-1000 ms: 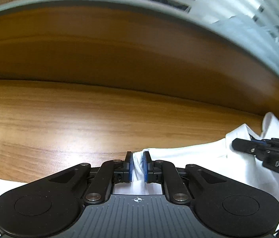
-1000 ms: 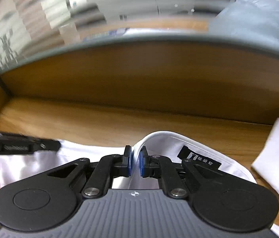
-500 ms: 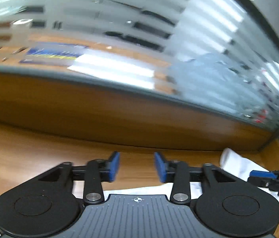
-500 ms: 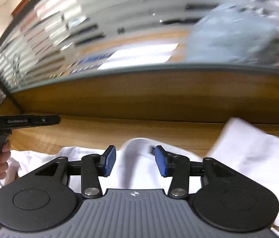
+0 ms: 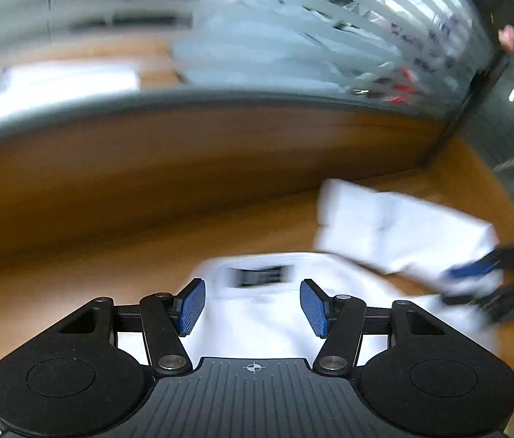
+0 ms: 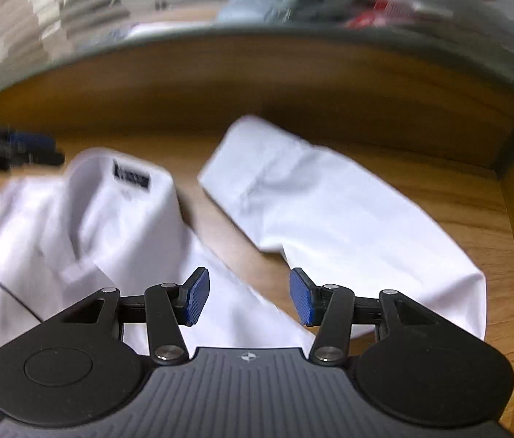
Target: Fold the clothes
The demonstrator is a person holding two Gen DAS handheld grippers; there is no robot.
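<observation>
Left gripper [image 5: 253, 306]: jaws apart and opening; the blue pads [image 5: 192, 304] grip nothing. White cloth lies below the gap, and no pad touches it.
Right gripper [image 6: 248, 297]: jaws apart and opening, with nothing between the blue pads [image 6: 197, 295]. Under the gap lie the shirt's edge and a strip of bare wood.
White shirt [image 6: 85, 226]: lies spread on the wooden table [image 6: 468, 197], below and to the left of the right gripper in the right wrist view. Its collar faces away from the camera.
Collar label [image 6: 131, 175]: a dark tag inside the neck. The lettering is too blurred to read. In the left wrist view the same tag [image 5: 255, 275] sits just beyond the left gripper's pads.
Sleeve [image 6: 329, 211]: a white sleeve lies flat on the table to the right of the collar, its cuff end [image 6: 246, 153] towards the back board. Bare wood shows between cuff and collar.
Other gripper seen from each camera: the right gripper [image 5: 483, 266] shows blurred at the right edge of the left wrist view, over the sleeve. The left gripper [image 6: 12, 146] shows blurred at the left edge of the right wrist view, beside the collar.
Back board [image 5: 184, 153]: a wooden upstand behind the table, with striped frosted glass [image 5: 293, 36] above it.
</observation>
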